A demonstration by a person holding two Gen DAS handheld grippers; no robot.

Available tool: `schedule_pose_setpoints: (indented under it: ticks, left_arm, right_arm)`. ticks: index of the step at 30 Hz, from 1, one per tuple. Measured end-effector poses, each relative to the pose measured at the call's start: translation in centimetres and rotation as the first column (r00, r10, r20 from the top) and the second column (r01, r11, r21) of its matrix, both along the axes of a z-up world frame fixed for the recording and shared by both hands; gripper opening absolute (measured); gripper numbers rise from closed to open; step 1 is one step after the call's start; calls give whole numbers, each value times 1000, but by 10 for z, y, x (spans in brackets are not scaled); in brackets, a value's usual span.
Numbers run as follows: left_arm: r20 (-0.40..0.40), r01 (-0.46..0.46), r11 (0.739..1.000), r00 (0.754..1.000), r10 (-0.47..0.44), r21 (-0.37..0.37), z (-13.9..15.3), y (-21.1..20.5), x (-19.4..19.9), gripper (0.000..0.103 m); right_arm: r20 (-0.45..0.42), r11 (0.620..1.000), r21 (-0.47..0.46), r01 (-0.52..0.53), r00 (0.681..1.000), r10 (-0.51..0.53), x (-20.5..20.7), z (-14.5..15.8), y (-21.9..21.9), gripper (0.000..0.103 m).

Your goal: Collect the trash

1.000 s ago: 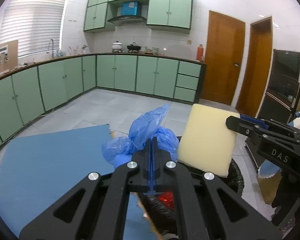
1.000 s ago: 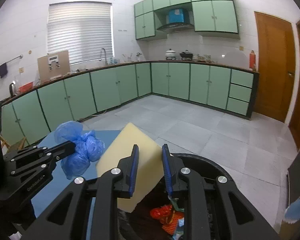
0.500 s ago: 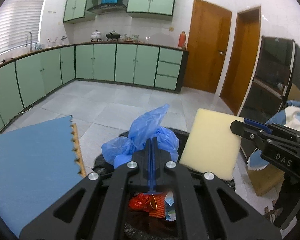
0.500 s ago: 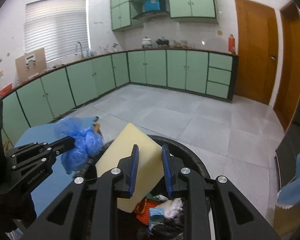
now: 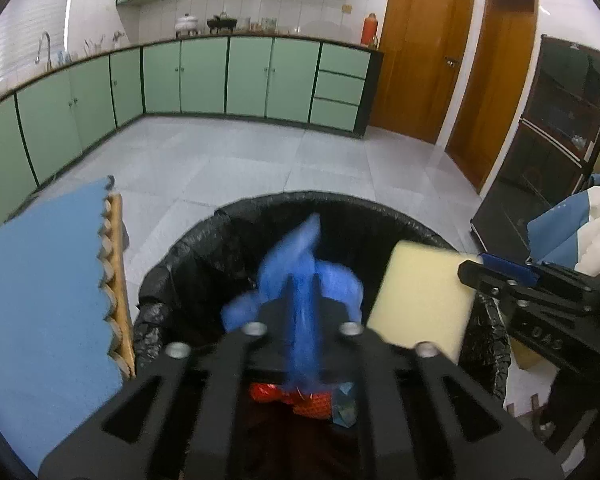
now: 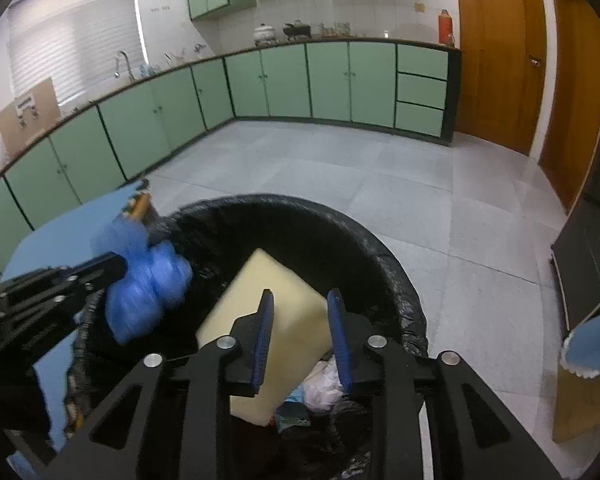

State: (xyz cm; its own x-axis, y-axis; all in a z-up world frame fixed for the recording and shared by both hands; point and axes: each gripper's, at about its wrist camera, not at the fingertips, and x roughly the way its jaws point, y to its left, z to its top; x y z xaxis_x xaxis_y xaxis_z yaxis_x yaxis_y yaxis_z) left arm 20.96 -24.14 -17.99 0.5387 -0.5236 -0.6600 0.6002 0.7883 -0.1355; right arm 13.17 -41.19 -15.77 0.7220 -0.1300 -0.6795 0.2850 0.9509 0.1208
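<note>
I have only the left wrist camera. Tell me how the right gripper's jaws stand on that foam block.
Observer: The right gripper has just been opening. Its pads stand apart, with the foam block between them, tipped down into the bin.
Operator: Report what lies under the block.
Observer: Crumpled white trash beside its lower end.
Operator: Check my blue bag from that side.
Observer: The left gripper has just been opening too. The blue bag is blurred at its tip, over the bin's left edge.

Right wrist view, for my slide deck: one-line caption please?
Right claw opening around a foam block over the black-lined bin.
</note>
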Motion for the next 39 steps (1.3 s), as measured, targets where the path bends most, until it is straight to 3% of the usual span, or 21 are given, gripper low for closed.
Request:
schedule_pose_setpoints:
  ticks: [1, 3, 5, 7, 10, 12, 16, 22, 39]
  left_arm:
    - [-2, -4, 1000, 1000, 4, -3, 1, 2, 1, 35]
    - [3, -11, 1000, 1000, 11, -17, 4, 7, 2, 41]
    - [8, -19, 1000, 1000, 19, -21, 10, 9, 3, 47]
    - [16, -31, 999, 999, 31, -29, 16, 14, 3, 56]
    - [38, -50, 998, 998, 52, -45, 28, 27, -2, 70]
    - [56, -60, 997, 996, 63, -56, 38, 37, -5, 75]
    - [94, -80, 994, 992, 87, -72, 58, 57, -19, 87]
    - [111, -131, 988, 984, 140, -82, 83, 89, -43, 93]
    - [157, -203, 977, 965, 210, -62, 125, 143, -109, 94]
  right_arm:
    - [-7, 1000, 2, 4, 1000, -4, 1, -2, -1, 40]
    - [-9, 1000, 3, 10, 1000, -10, 1, -3, -2, 51]
    - [-3, 1000, -8, 17, 1000, -18, -3, -2, -1, 55]
    - [6, 999, -17, 33, 999, -33, -8, 2, 1, 72]
    - [33, 999, -19, 49, 998, -48, -21, 10, 1, 89]
    - [50, 998, -12, 57, 997, -56, -26, 18, 4, 94]
    - [85, 998, 5, 64, 994, -65, -43, 38, 14, 97]
    - [127, 1000, 7, 20, 992, -21, -61, 68, 39, 97]
    - [169, 998, -22, -52, 984, 55, -101, 128, 101, 97]
